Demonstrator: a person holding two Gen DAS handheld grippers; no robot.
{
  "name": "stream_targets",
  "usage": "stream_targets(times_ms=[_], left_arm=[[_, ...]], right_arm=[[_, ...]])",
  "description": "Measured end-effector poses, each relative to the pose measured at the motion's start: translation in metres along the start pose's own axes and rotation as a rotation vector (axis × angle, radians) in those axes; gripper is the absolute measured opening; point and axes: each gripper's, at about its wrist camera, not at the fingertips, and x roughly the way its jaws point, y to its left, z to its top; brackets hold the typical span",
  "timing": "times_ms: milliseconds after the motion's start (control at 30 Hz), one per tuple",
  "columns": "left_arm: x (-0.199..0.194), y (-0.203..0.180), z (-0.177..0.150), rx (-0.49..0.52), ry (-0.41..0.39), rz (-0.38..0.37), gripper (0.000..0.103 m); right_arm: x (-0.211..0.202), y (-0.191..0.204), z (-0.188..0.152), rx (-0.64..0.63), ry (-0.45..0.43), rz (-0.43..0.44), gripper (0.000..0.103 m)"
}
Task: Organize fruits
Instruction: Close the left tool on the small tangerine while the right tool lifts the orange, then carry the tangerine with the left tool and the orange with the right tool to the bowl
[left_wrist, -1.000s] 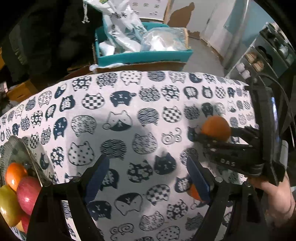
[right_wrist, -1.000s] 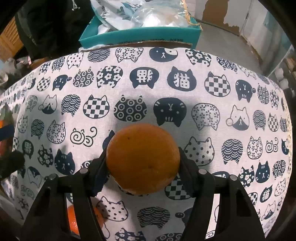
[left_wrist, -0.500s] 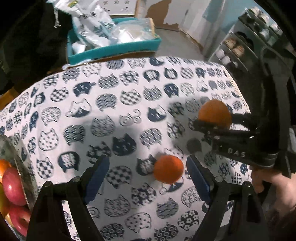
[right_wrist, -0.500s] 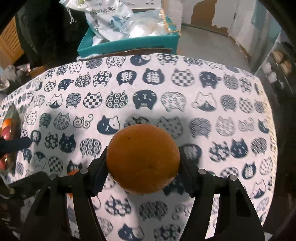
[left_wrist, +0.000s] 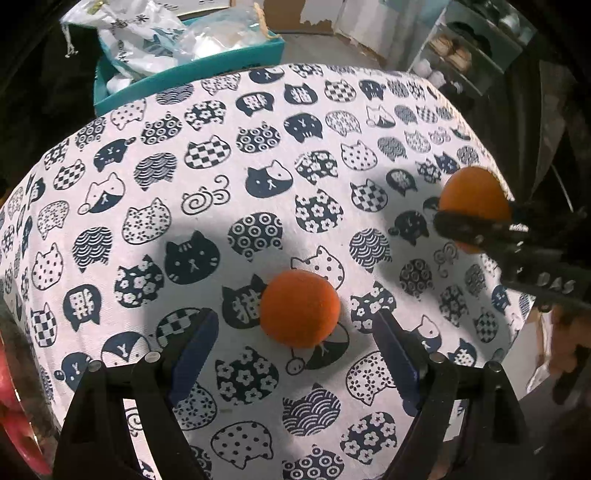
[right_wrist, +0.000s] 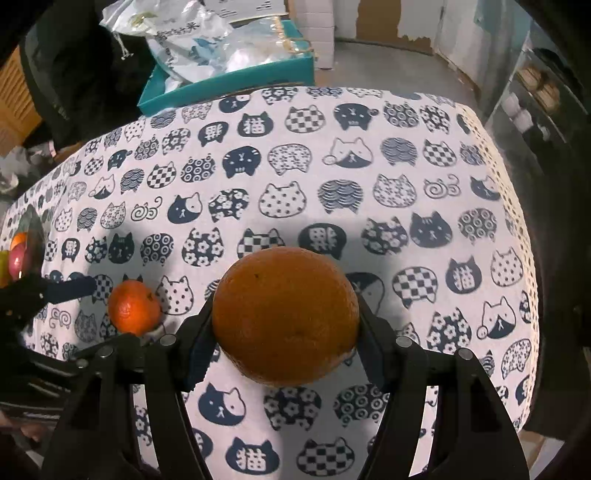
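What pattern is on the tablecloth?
Navy cat faces on white tablecloth, clearest in the right wrist view.

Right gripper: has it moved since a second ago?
Yes. The right gripper, shut on the large orange, has risen: the teal box and tablecloth have shrunk, and the tablecloth's right edge now shows.

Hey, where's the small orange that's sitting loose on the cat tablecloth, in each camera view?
Left wrist view: the small orange lies low in the middle, between the open left gripper fingers, untouched.
Right wrist view: it sits at lower left, beside the big orange clamped in the right gripper.
Shared landmark: the teal box behind the table's far edge.
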Motion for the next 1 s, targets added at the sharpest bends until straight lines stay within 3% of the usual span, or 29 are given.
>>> stream_targets(times_ms=[233, 500, 700, 1000], left_arm=[[0.015, -0.01, -0.001, 0.034, 0.005, 0.039, 0.086], [0.025, -0.017, -0.001, 0.076, 0.017, 0.053, 0.048], [0.02, -0.014, 0.0, 0.072, -0.006, 0.055, 0.047], [-0.023, -0.012, 0.005, 0.058, -0.09, 0.043, 0.047]], right_arm=[[0.001, -0.005, -0.001, 0.009, -0.002, 0.011, 0.066], [0.004, -0.003, -0.002, 0.002, 0.004, 0.019, 0.066], [0.002, 0.004, 0.0, -0.016, -0.005, 0.016, 0.066], [-0.018, 0.018, 0.007, -0.055, -0.059, 0.019, 0.066]])
